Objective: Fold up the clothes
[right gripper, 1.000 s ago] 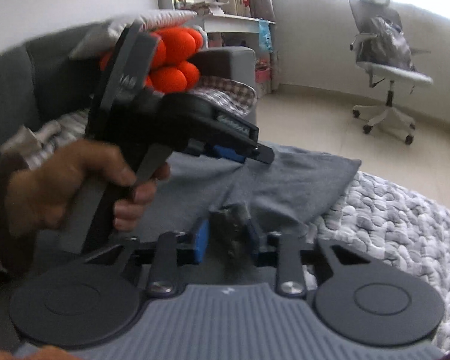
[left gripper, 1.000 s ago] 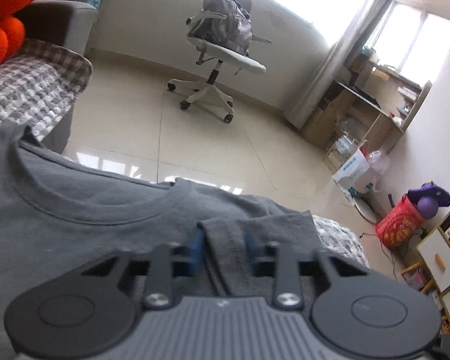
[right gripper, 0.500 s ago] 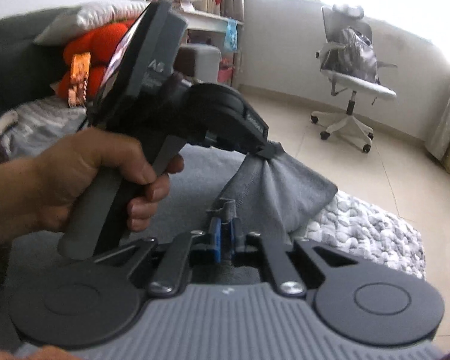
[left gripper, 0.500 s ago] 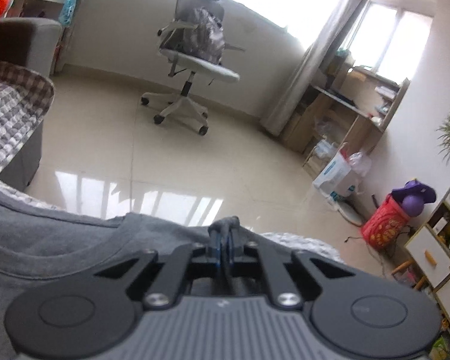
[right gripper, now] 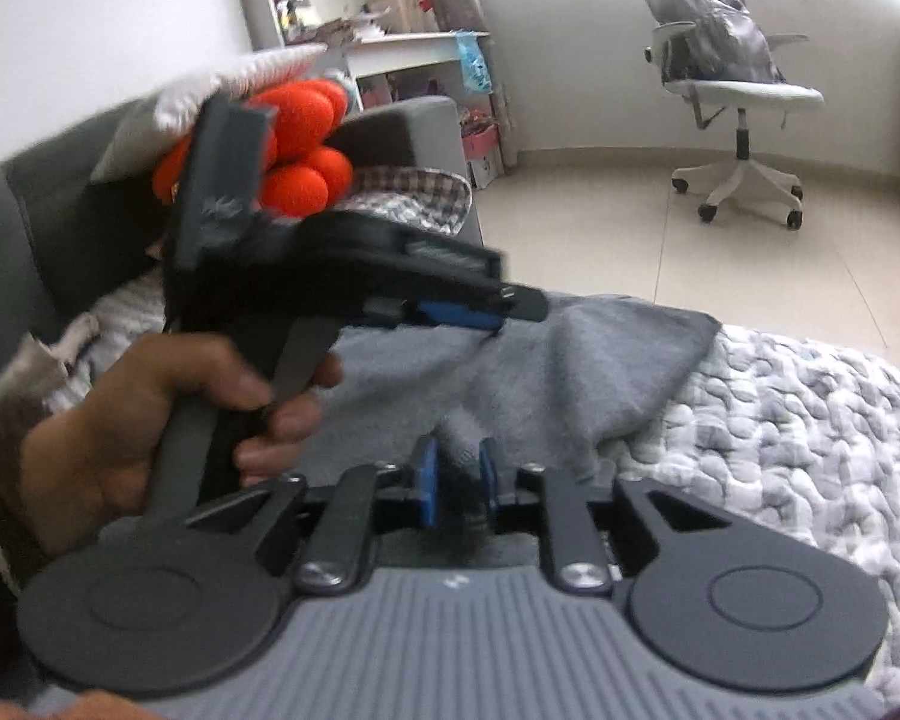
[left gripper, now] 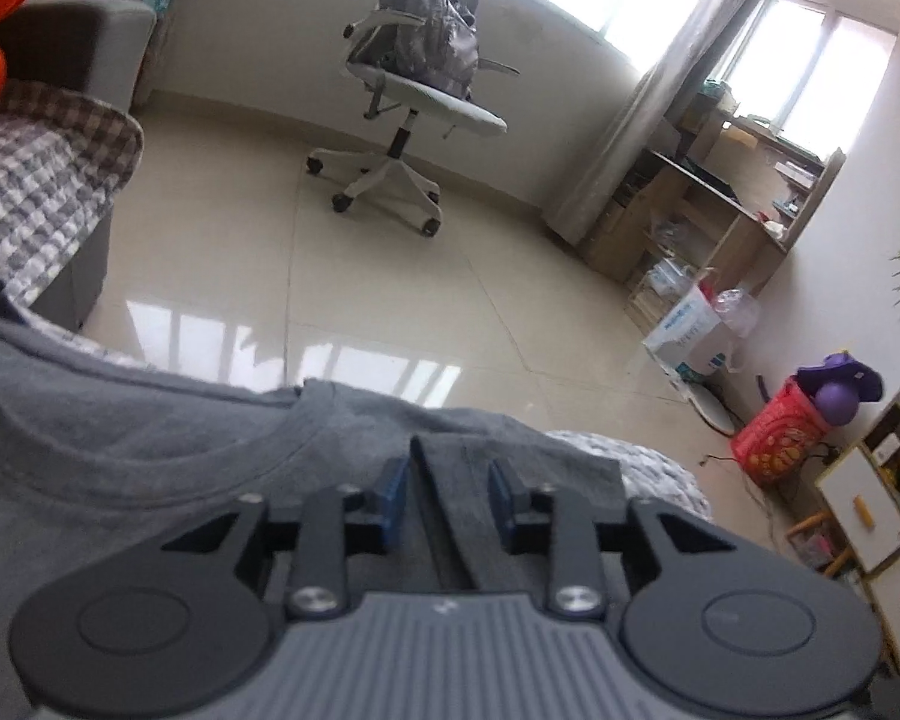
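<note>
A grey T-shirt [left gripper: 150,468] lies flat on a grey-and-white knitted blanket [right gripper: 810,450], its round collar to the left in the left wrist view. My left gripper [left gripper: 447,495] is open just above the shirt, with a folded sleeve edge [left gripper: 438,534] lying loose between its blue pads. The right wrist view shows a hand [right gripper: 150,420] holding that left gripper [right gripper: 498,312] over the shirt [right gripper: 600,360]. My right gripper [right gripper: 457,474] has its jaws a little apart, with a blurred tuft of grey fabric between the pads, not pinched.
An orange plush toy [right gripper: 306,144] and a checked cover [left gripper: 42,180] lie on the grey sofa [right gripper: 408,126] at the left. A white office chair [left gripper: 414,96] stands on the tiled floor [left gripper: 390,300] beyond. Shelves, a box and a red bag [left gripper: 774,438] line the right wall.
Half a second ago both grippers were shut on the shirt fabric and holding it up. Both have opened now, and the fabric lies flat on the shirt again.
</note>
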{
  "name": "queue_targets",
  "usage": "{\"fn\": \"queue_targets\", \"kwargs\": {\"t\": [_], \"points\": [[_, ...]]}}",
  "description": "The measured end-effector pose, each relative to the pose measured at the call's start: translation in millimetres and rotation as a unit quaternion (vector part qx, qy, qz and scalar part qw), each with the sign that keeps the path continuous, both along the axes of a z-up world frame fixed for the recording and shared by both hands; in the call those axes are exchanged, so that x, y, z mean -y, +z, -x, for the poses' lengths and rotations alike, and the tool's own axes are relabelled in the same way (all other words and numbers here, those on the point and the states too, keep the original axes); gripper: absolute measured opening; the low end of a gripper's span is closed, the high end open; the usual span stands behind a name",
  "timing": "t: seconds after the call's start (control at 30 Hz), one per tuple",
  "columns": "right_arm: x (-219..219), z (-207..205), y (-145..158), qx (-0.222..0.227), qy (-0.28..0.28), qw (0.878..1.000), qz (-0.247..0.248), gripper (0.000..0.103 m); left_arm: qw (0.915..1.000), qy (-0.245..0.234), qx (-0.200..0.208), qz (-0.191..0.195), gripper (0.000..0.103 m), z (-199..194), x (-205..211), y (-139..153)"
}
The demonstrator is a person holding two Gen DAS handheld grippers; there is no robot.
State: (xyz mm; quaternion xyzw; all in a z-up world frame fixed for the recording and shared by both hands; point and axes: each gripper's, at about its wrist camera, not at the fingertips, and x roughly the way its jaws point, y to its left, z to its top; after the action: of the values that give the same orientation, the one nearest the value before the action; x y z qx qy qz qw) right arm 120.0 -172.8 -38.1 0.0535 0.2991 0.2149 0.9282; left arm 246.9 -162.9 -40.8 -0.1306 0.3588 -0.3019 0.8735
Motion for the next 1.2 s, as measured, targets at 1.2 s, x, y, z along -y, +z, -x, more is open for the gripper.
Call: {"fn": "queue_targets", "kwargs": {"t": [1.2], "points": [[-39,-14,-19,0.043,0.006,0.992,0.120,0.009,0.9983,0.006,0.057,-0.009,0.005,7,10,-9]]}}
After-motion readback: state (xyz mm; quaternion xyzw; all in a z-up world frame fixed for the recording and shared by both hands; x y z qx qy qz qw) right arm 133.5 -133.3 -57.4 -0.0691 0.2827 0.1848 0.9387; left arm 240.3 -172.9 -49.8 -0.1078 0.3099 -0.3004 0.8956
